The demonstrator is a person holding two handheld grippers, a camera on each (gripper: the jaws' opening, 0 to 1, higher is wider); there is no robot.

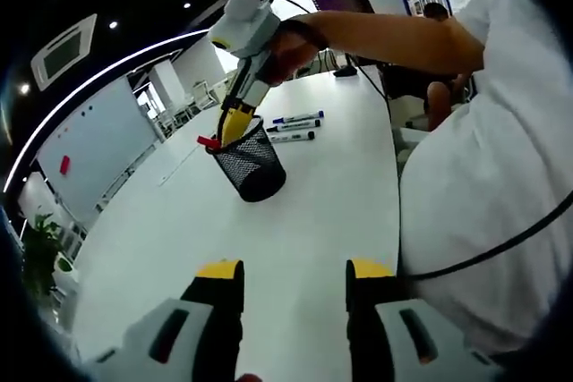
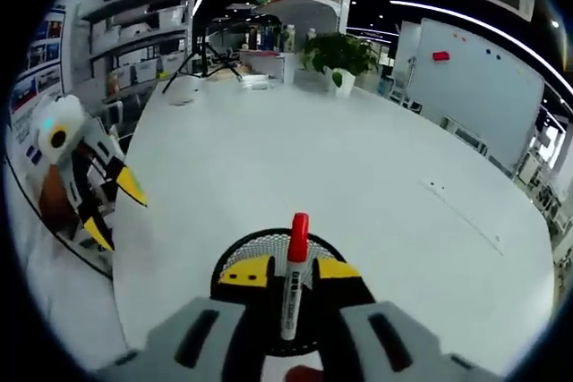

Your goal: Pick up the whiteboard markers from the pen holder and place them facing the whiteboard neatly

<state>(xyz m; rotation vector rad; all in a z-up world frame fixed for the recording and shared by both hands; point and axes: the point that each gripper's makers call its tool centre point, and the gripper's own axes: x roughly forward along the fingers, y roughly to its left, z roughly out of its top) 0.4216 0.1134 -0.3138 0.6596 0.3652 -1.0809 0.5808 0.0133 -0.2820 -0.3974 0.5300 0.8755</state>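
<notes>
A black mesh pen holder (image 1: pixel 252 165) stands on the white table (image 1: pixel 295 221), tilted in the left gripper view. My right gripper (image 1: pixel 235 124) reaches into its mouth from above and is shut on a red-capped whiteboard marker (image 1: pixel 209 142). The right gripper view looks down on the pen holder's rim (image 2: pixel 235 252), with that gripper (image 2: pixel 291 270) clamped on the white barrel of the marker (image 2: pixel 292 266), red cap pointing away. Three markers (image 1: pixel 295 126) lie side by side just beyond the holder. My left gripper (image 1: pixel 294 270) hovers open over bare table, nothing between its jaws; it appears again at the left (image 2: pixel 116 212).
A whiteboard (image 1: pixel 98 145) stands past the table's far side (image 2: pixel 479 87). A potted plant (image 2: pixel 340 55) and shelves sit at one end. The person's white shirt (image 1: pixel 483 176) is close on the right, and a cable (image 1: pixel 501 243) crosses it. Another person (image 1: pixel 439 51) sits at the far end.
</notes>
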